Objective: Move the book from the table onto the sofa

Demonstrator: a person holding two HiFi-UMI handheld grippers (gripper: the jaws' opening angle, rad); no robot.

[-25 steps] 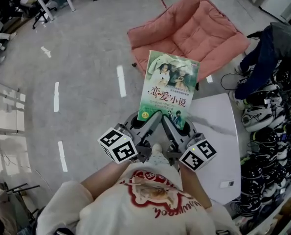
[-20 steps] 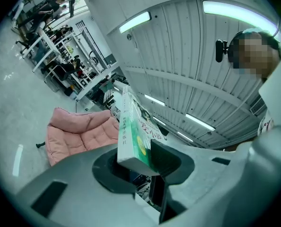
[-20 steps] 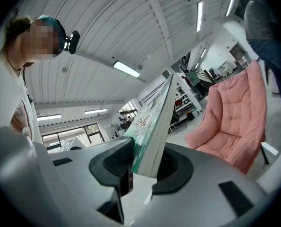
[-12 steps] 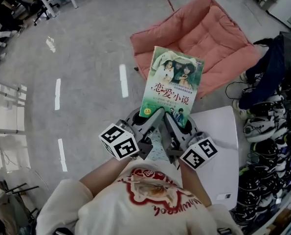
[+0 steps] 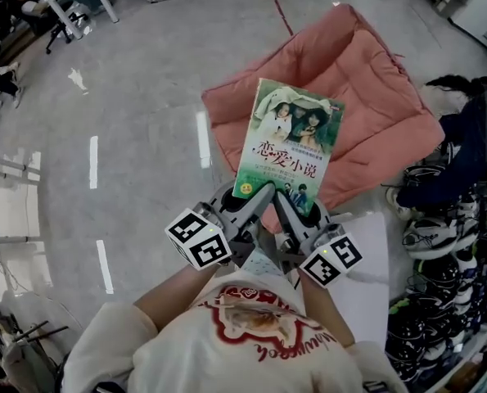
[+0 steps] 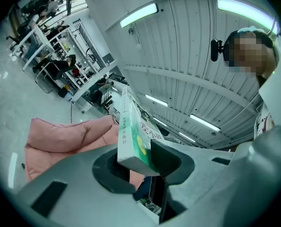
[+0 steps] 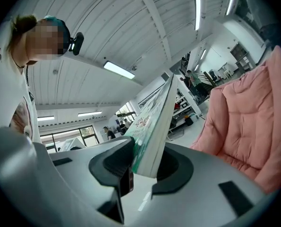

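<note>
Left gripper [image 5: 258, 201] and right gripper [image 5: 286, 207] sat side by side, each clamped on the near edge of the book [image 5: 288, 147]. The book was held in the air, clear of the white table [image 5: 374, 256]. In the head view its far end overlapped the pink sofa [image 5: 366, 72].

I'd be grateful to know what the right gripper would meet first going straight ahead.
Beyond the book the right gripper holds, probably the pink sofa, though it may pass above.

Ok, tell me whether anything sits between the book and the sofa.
Nothing visible does. The book, clamped at its near edge by the left gripper and right gripper, hangs over the pink sofa's front edge; the cushion that shows is bare.
</note>
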